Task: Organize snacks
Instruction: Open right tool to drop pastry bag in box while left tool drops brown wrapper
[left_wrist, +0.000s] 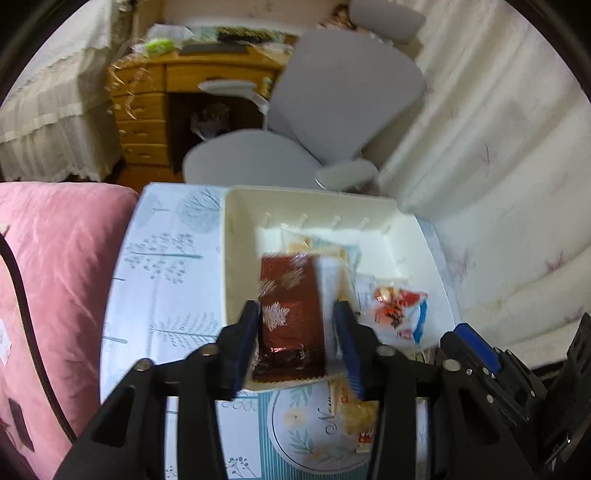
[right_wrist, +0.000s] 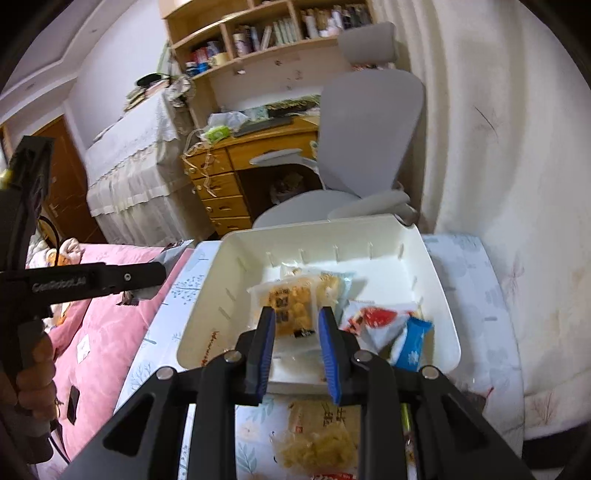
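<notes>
bin's (right_wrist: 207, 314) left half free, packets (right_wrist: 384, 325) right
</notes>
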